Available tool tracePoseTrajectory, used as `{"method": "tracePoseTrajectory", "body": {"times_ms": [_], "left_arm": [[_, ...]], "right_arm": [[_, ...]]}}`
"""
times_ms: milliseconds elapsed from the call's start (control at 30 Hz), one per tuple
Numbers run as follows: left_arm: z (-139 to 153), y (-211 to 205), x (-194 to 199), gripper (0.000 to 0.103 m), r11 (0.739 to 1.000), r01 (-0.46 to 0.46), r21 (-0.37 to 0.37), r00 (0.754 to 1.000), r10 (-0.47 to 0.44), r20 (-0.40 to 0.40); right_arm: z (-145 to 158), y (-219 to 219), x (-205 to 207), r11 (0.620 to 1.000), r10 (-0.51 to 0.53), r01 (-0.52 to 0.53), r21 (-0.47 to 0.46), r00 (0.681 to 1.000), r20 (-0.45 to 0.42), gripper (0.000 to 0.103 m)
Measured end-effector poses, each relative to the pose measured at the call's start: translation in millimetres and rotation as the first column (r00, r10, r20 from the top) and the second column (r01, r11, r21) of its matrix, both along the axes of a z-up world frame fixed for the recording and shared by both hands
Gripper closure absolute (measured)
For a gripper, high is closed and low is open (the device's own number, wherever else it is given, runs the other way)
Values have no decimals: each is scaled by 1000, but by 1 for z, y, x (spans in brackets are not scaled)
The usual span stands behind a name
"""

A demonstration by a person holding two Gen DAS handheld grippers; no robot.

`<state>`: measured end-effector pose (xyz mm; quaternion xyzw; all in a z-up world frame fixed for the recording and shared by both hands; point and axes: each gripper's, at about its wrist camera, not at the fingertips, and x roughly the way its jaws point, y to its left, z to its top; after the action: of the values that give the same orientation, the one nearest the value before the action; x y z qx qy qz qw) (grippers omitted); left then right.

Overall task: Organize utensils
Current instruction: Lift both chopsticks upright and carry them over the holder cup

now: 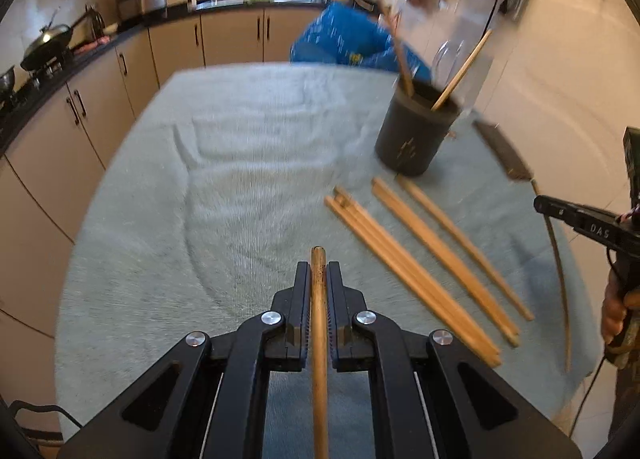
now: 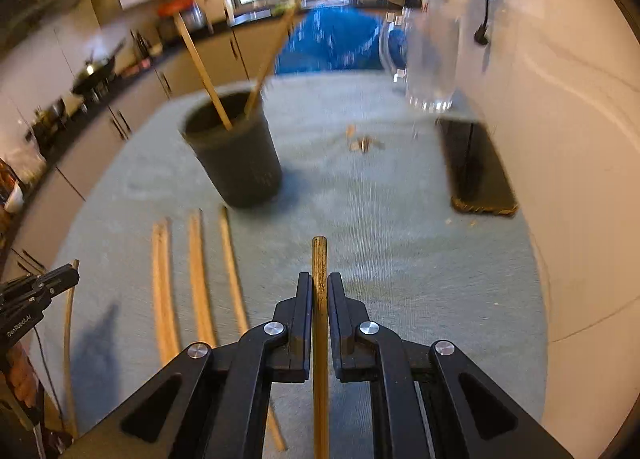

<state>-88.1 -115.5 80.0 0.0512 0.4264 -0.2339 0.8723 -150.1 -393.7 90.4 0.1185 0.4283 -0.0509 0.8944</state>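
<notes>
My left tongs (image 1: 319, 279) were clamped on one chopstick (image 1: 319, 323), my right tongs (image 2: 320, 291) on another (image 2: 320, 339), both above the counter (image 1: 240, 163). Five loose chopsticks (image 1: 416, 259) lay near its right edge beside the dark holder (image 1: 416, 135), which held two more. Only the right view showed a dark mat (image 2: 476, 167).

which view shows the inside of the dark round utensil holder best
The right wrist view: the dark round utensil holder sits closer, its open mouth facing the camera, two wooden chopsticks leaning inside. The left wrist view shows it farther off, mostly its outer wall.
</notes>
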Motion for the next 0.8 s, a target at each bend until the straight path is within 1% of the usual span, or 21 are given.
{"method": "tracePoseTrajectory", "body": {"times_ms": [167,367,600,700,800], "left_arm": [[34,5,-30,96,999,10,-46,995,-5,96],[64,10,-56,96,994,10,-105,985,8,172],[95,16,-78,96,984,23,-179,973,19,229],[110,17,-80,96,978,26,-208,967,28,253],[122,15,-73,97,970,29,-243,964,37,262]], "right_arm": [[32,8,-27,1000,-13,11,21,992,122,96],[57,24,-55,999,-10,3,34,976,217,95],[82,35,-73,999,-18,7,34,946,324,95],[94,38,-76,999,-29,14,45,930,367,95],[102,38,-72,998,-45,20,66,916,399,95]]}}
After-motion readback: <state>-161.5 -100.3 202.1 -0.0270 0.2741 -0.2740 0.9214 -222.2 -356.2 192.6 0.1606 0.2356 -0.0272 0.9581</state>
